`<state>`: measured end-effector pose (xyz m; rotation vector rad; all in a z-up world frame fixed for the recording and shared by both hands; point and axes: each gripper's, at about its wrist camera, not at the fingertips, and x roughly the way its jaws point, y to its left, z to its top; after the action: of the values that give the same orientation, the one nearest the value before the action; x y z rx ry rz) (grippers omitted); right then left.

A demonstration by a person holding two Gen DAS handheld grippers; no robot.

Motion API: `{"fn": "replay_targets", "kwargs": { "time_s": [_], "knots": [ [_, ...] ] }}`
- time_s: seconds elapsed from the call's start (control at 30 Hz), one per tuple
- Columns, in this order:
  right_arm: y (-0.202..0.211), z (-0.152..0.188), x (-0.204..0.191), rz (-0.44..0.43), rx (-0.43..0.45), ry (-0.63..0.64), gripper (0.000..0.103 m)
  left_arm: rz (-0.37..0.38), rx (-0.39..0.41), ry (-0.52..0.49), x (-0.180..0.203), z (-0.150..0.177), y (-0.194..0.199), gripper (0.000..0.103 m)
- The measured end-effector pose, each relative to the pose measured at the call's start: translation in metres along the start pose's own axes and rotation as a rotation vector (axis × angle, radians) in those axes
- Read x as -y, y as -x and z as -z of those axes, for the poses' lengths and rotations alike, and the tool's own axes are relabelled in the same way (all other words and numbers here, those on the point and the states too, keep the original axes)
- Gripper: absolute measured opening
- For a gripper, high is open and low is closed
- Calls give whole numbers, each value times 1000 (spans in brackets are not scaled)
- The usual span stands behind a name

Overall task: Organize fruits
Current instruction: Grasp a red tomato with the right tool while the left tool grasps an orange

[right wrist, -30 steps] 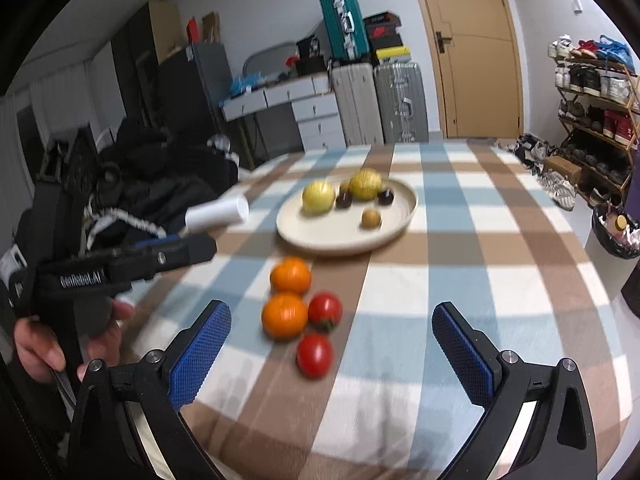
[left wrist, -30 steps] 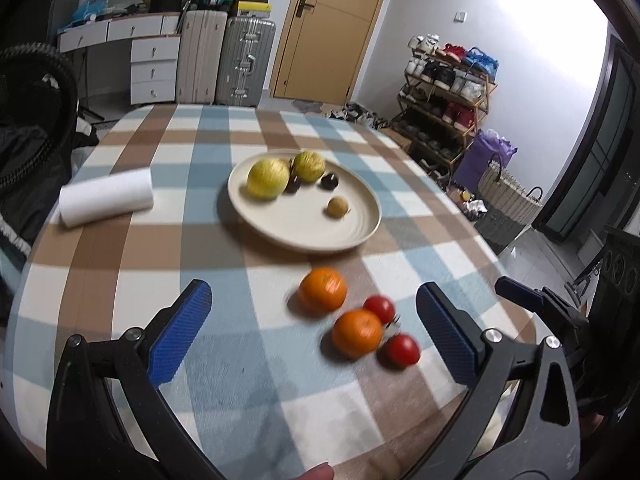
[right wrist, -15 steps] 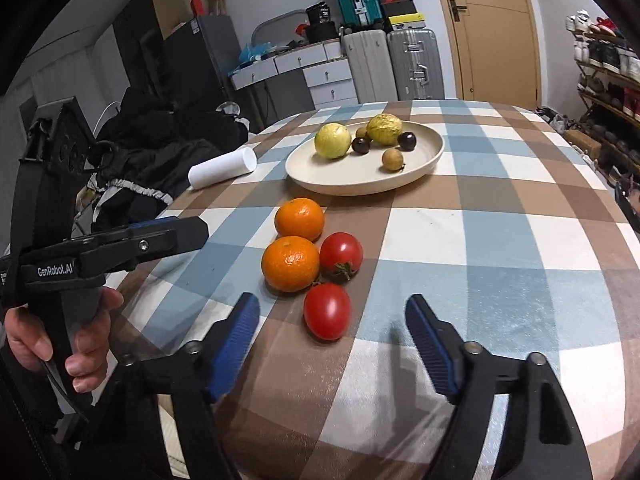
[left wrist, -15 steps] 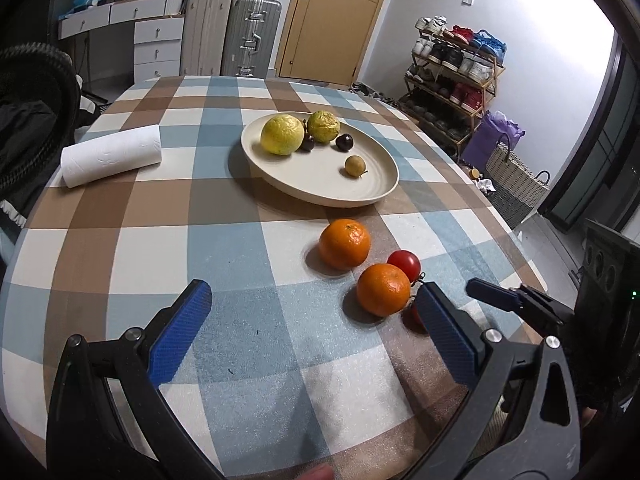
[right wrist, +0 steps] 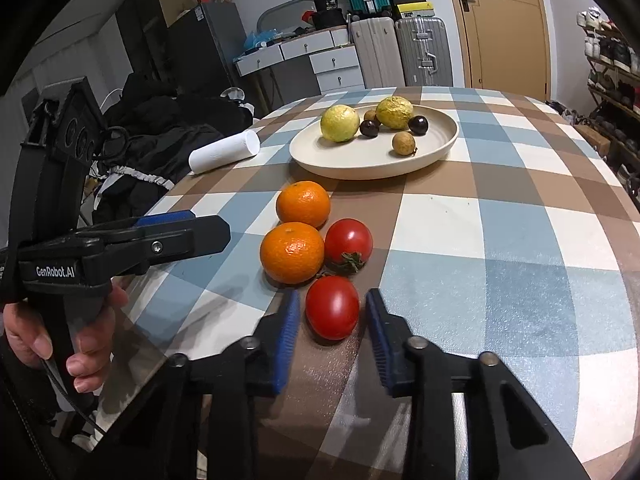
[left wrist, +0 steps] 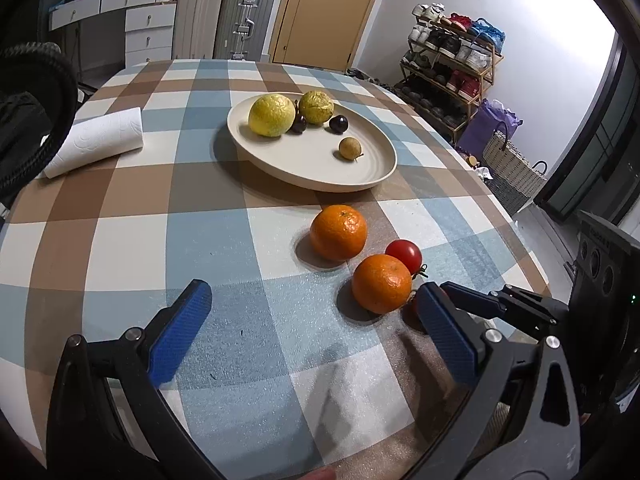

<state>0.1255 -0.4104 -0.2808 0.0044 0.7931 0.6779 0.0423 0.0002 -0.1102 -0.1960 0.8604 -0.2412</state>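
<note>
Two oranges (right wrist: 303, 204) (right wrist: 292, 252) and two red tomatoes lie grouped on the checked tablecloth in front of a cream plate (right wrist: 360, 162). On the plate are two yellow-green fruits, two dark plums and a small brown fruit. My right gripper (right wrist: 332, 320) is open but narrowed, its blue pads (right wrist: 289, 328) on either side of the near tomato (right wrist: 332, 307) with small gaps. The far tomato (right wrist: 349, 245) sits just behind. My left gripper (left wrist: 312, 296) is wide open and empty above the cloth, left of the near orange (left wrist: 381, 283). The near tomato is mostly hidden in the left wrist view.
A white paper roll (left wrist: 96, 142) lies at the table's left edge. Dark clothing (right wrist: 160, 148) is piled beyond that edge. Suitcases (left wrist: 244, 20), drawers and a door stand behind the table. A shoe rack (left wrist: 452, 64) and a woven basket (left wrist: 512, 172) are to the right.
My right gripper moved forward and down to the near tomato and its jaws narrowed around it. The left gripper drifted lower and closer to the oranges, still wide open.
</note>
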Motion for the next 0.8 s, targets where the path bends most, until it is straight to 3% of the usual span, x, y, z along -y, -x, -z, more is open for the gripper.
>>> {"fn": "replay_targets", "kwargs": {
  "time_s": [0.33,0.8],
  "knots": [
    [6,2,9,-23,31,-35,27,-4,-7,-2,1,-1,-7,102],
    [22,2,16,11,76,-24,27,19,-45,-32,18,-6,-25,102]
  ]
}}
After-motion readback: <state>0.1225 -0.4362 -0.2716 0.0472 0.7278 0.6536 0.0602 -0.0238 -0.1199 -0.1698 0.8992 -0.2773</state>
